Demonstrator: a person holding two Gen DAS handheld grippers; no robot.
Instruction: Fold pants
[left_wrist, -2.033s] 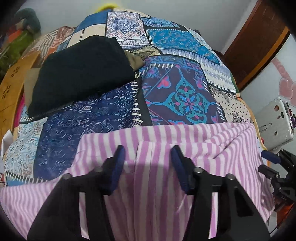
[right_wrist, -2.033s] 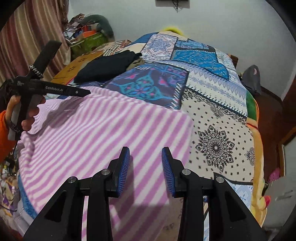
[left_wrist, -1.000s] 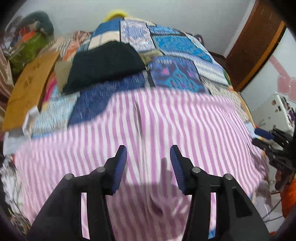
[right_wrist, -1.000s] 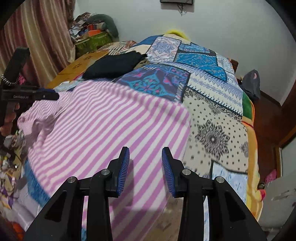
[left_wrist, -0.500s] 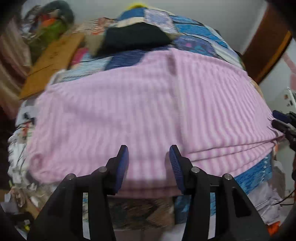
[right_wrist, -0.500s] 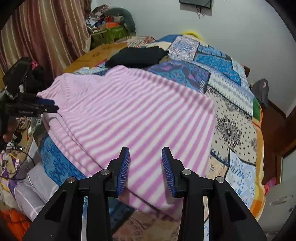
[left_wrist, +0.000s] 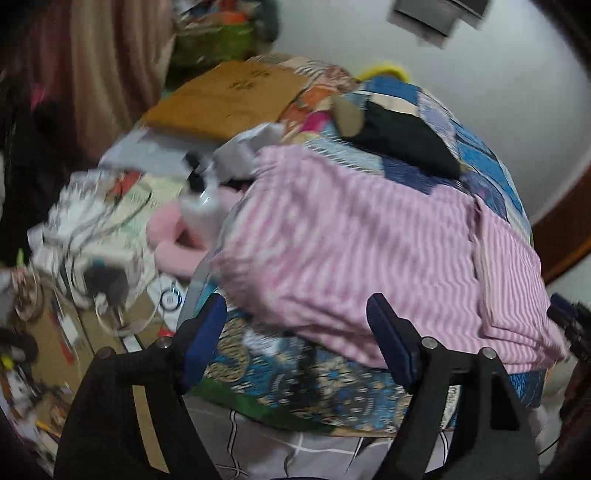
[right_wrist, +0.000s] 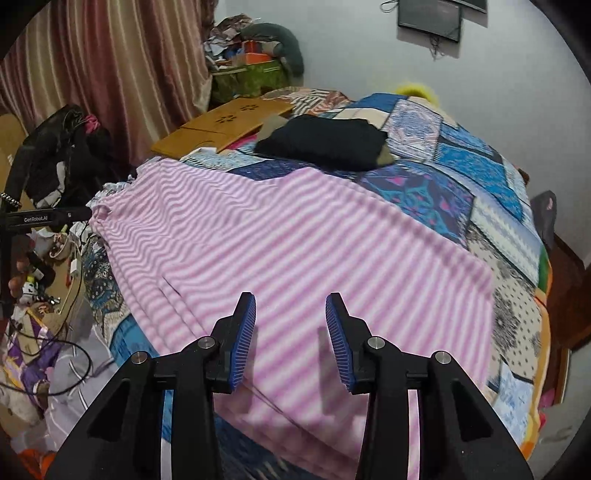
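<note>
Broadly spread across the near end of a patchwork-quilted bed (right_wrist: 480, 177): pink-and-white striped fabric pants (right_wrist: 295, 236), lying flat on the blue, cream and magenta quilt, near edge stacked in several layers and hanging just over the bed's front edge. Seen from the left wrist view, motion-blurred, as the same striped pants (left_wrist: 369, 236) in a thick folded slab, with a narrower striped panel along the right side. Well beyond the pants, toward the wall: a folded black garment (right_wrist: 325, 142) resting on the quilt. Left of that garment, at the bed's far-left corner: a flat wooden lap tray (right_wrist: 221, 125) with flower cut-outs. Below the pants' left edge, off the bed: a clutter of cables, papers and a pink soft object on the floor, too blurred to name piece by piece.

Right gripper (right_wrist: 290, 328), blue-padded and black-framed, poised over the near part of the pants, jaws apart and holding nothing. Left gripper (left_wrist: 295, 343) drawn clear of the pants' near-left corner, jaws wide apart, also empty, pointing at the quilt's hanging side.

Judged as a pause between folds: lengthwise fold apparently made, cloth released. Next move likely calls for both grippers pinching one short end of the pants, through all layers at once, and carrying it across the quilt toward the other end without dragging the stack off the bed's edge.
</note>
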